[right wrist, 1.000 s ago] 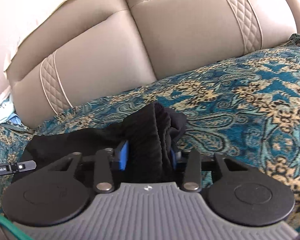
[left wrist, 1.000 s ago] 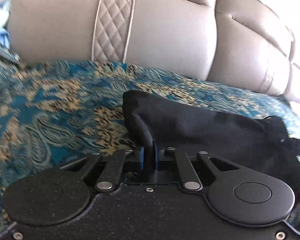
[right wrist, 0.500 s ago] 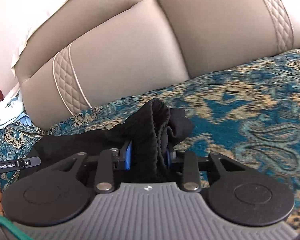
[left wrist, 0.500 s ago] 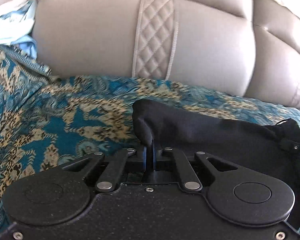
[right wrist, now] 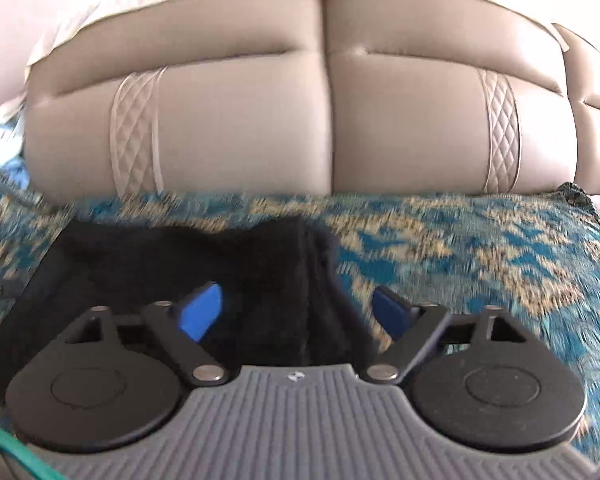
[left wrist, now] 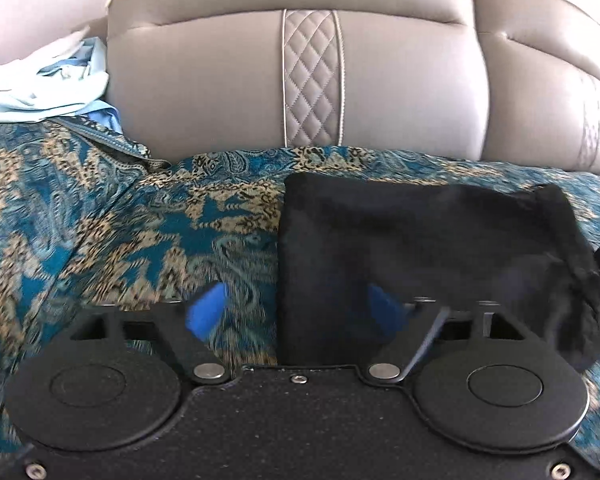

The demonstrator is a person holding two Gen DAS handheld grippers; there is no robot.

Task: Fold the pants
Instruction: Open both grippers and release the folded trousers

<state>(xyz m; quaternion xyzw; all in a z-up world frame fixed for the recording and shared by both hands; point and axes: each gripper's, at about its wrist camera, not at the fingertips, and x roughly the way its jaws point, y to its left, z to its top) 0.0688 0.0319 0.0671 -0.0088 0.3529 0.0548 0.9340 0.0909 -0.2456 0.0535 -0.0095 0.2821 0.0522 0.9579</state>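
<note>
Black pants (left wrist: 420,240) lie folded on the blue and gold patterned cover (left wrist: 120,232) of a sofa seat. My left gripper (left wrist: 296,312) is open, its blue pads spread apart over the left edge of the pants. In the right wrist view the pants (right wrist: 172,264) lie at the lower left, their bunched right edge between the jaws. My right gripper (right wrist: 298,310) is open too, with its blue pads on either side of that edge and not touching it.
The beige padded sofa back (left wrist: 300,80) rises just behind the pants and also fills the right wrist view (right wrist: 300,120). A light blue and white cloth (left wrist: 48,84) lies on the seat's far left. The patterned cover (right wrist: 480,264) stretches to the right.
Both grippers have opened and let go of the pants, which now lie flat on the cover. Both views have pulled back and swung so the sofa back sits square ahead.
</note>
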